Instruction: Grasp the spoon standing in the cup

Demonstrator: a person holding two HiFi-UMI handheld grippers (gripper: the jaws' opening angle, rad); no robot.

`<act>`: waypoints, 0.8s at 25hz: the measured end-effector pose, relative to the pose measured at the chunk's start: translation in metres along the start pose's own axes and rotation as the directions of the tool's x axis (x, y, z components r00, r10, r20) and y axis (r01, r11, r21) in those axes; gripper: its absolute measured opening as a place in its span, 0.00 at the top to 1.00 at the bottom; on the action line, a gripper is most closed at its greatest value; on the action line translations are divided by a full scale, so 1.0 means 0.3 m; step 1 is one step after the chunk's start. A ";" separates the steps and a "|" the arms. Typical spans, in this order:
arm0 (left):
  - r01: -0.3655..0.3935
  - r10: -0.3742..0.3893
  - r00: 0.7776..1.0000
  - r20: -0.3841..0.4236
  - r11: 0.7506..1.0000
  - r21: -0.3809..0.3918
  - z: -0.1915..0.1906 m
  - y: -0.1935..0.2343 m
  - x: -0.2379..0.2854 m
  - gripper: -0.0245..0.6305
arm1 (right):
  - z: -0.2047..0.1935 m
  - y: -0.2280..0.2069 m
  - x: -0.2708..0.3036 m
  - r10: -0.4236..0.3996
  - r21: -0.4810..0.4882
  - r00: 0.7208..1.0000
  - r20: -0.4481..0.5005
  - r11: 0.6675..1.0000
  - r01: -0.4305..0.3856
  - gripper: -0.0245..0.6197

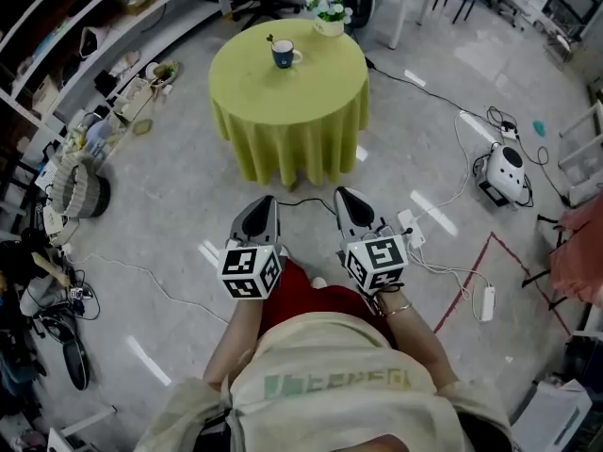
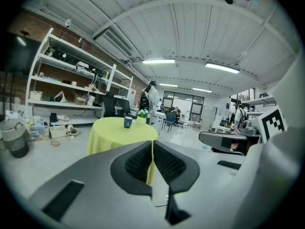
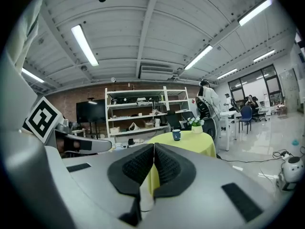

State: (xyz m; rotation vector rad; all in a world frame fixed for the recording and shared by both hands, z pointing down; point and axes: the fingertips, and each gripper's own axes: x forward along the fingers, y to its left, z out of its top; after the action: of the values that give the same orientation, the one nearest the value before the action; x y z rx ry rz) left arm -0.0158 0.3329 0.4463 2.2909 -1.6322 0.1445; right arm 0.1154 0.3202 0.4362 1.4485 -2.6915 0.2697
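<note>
Both claws pressed together, empty: left claw (image 1: pixel 263 207) and right claw (image 1: pixel 348 201), side by side at the waist. Blue cup (image 1: pixel 284 55) sits well ahead on the round yellow-green worktop (image 1: pixel 283 102), seemingly nearer the left. Spoon (image 1: pixel 270 40) stands roughly upright inside; only its dim handle tip shows, bowl hidden.

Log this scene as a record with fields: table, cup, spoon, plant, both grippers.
table: round, covered with a yellow cloth
cup: blue, upright on the table
spoon: stands in the cup
plant: white pot, beside the cup, apart from it
left gripper: shut, empty, short of the table
right gripper: shut, empty, short of the table
</note>
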 end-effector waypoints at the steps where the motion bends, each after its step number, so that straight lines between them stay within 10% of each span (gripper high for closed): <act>1: -0.001 0.001 1.000 0.001 1.000 0.000 0.002 0.000 0.002 0.91 | 0.004 -0.001 0.001 0.002 -0.003 1.000 0.003 1.000 -0.002 0.90; 20: -0.020 0.021 1.000 0.021 1.000 -0.012 0.058 0.108 0.138 0.91 | 0.036 -0.077 0.135 -0.027 -0.006 1.000 0.004 1.000 0.027 0.90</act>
State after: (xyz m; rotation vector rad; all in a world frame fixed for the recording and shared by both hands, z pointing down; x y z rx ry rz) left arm -0.0339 0.2807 0.4476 2.2749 -1.6628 0.1160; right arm 0.1126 0.2725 0.4344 1.4837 -2.6717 0.2572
